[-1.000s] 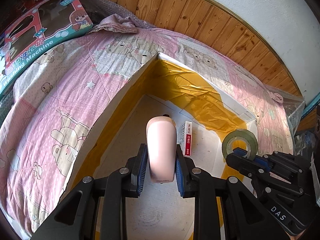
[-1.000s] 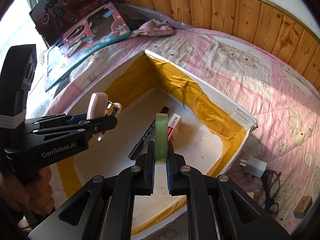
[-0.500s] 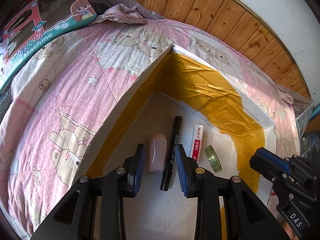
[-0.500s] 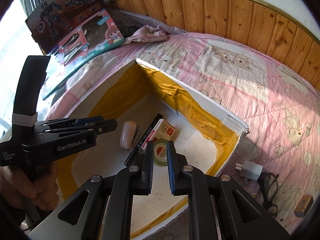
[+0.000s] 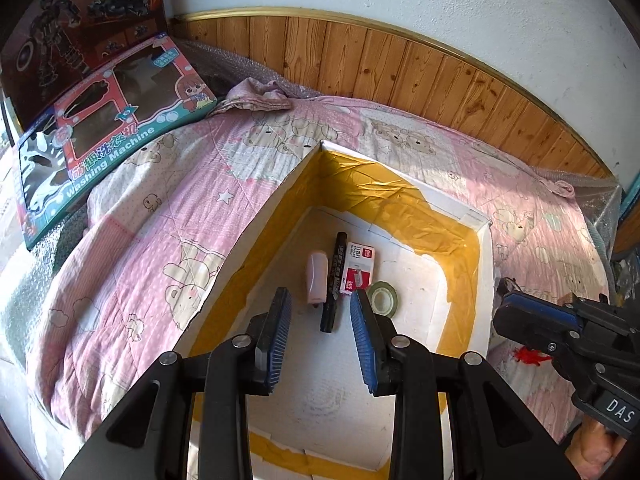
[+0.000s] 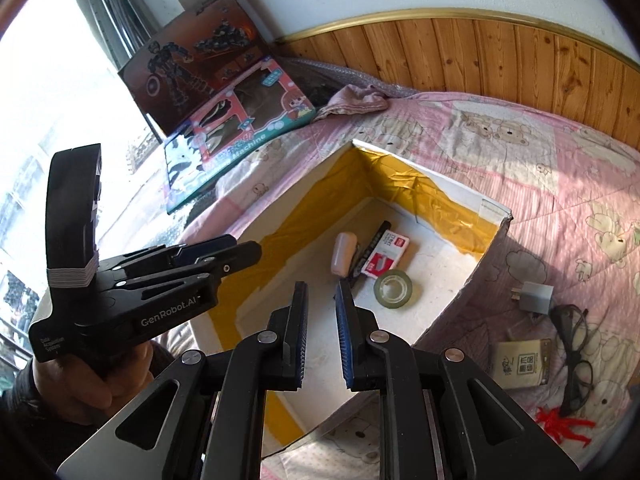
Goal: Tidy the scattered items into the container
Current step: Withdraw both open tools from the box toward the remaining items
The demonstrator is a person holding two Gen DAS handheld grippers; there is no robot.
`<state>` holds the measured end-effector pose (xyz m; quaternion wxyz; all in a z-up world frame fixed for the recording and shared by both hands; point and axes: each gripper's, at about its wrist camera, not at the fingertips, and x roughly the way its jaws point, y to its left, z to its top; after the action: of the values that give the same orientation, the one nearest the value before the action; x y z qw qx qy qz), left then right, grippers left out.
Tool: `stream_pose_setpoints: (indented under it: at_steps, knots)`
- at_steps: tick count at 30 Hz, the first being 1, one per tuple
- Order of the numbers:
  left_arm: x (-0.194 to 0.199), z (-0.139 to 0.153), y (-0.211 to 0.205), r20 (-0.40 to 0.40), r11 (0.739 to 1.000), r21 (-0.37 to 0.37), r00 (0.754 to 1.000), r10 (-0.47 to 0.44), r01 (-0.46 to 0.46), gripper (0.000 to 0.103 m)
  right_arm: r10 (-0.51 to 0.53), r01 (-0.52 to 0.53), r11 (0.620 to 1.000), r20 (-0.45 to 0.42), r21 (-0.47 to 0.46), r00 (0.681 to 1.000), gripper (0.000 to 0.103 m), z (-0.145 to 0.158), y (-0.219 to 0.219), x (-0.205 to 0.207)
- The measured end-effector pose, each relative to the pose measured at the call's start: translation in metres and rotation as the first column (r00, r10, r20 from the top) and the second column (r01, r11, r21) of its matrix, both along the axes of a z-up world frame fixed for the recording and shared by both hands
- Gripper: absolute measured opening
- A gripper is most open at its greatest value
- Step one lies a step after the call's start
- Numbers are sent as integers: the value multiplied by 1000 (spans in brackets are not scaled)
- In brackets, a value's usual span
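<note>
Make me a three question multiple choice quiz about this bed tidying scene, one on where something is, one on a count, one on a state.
1. Where does the clear roll of tape lie?
A. on the floor of the white box with yellow tape lining
B. on the pink bear-print quilt
C. between the right gripper's fingers

2. How many items lie inside the box?
A. two
B. four
C. six

3. What is the state of the left gripper?
A. shut on the black marker pen
B. shut on the pale pink oblong case
C. open and empty

Answers: 1 A, the roll rests flat on the box floor beside the red and white staple box. 2 B, case, marker, staple box and tape roll. 3 C, its blue pads stand apart with nothing between them, as do those of the right gripper.
</note>
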<state>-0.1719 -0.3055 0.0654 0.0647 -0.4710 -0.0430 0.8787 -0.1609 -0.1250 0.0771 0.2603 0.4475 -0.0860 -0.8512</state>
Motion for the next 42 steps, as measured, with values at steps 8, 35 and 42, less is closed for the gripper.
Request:
stream_pose_setpoints:
  at_steps: [8, 35, 42]
  knots:
    - [59, 38, 18, -92, 1000, -26, 996, -18, 16, 33, 43, -46, 997, -49, -61, 998, 17, 17, 7, 60]
    - [173, 8, 133, -70, 973, -15, 971, -229, 229, 38, -287, 303, 934, 105, -190, 952, 23, -67, 166, 157]
    - [169, -18, 177, -20, 957, 7, 957, -290, 290, 43, -373, 394, 903, 143, -170, 917, 28, -84, 204, 163]
